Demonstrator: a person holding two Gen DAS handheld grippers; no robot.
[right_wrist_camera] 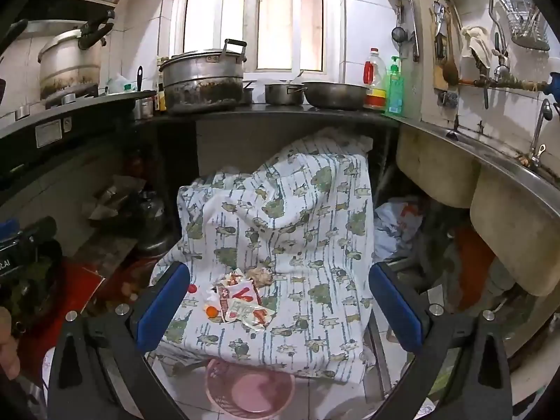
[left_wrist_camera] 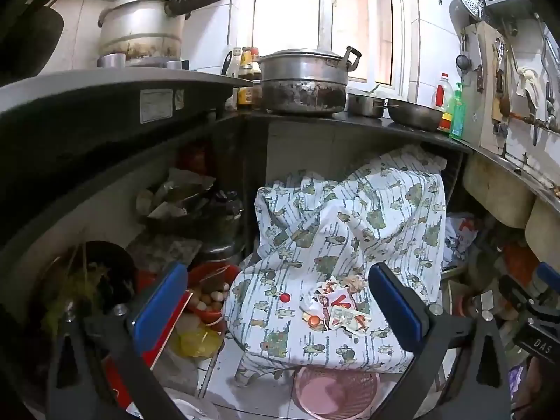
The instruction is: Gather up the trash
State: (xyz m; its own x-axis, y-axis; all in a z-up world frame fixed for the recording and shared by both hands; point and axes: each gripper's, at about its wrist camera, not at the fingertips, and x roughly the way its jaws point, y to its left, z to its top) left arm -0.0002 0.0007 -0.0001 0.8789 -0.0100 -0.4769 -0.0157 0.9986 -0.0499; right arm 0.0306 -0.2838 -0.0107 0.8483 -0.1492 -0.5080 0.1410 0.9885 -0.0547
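A: Left hand-held gripper [left_wrist_camera: 280, 308], left wrist view: state?
B: Jaws spread wide, blue pads [left_wrist_camera: 159, 306] well apart, nothing between them. It hangs above a cloth-covered stand [left_wrist_camera: 350, 231].

A: Location of the trash?
B: A small pile of trash [left_wrist_camera: 336, 306] lies on the printed cloth, between the two pads as framed and nearer the right one. It consists of crumpled red-and-white wrappers [left_wrist_camera: 346, 318], an orange cap [left_wrist_camera: 313, 320] and a red cap [left_wrist_camera: 285, 297] set slightly apart to the left. A pink basket [left_wrist_camera: 336, 392] sits on the floor below the front edge of the cloth.

A: Right hand-held gripper [right_wrist_camera: 280, 306], right wrist view: state?
B: Also spread, holding nothing. The same trash [right_wrist_camera: 241, 299] appears left of centre, just beside the left pad [right_wrist_camera: 164, 304]. The pink basket [right_wrist_camera: 250, 390] shows under the cloth's front edge.

A: Surroundings?
B: Behind the stand, a dark surface [right_wrist_camera: 280, 113] carries a lidded steel pot [right_wrist_camera: 204, 78], a pan [right_wrist_camera: 334, 94], an oil bottle [right_wrist_camera: 374, 80] and a green soap bottle [right_wrist_camera: 394, 85]. A sink [right_wrist_camera: 507, 234] is on the right.
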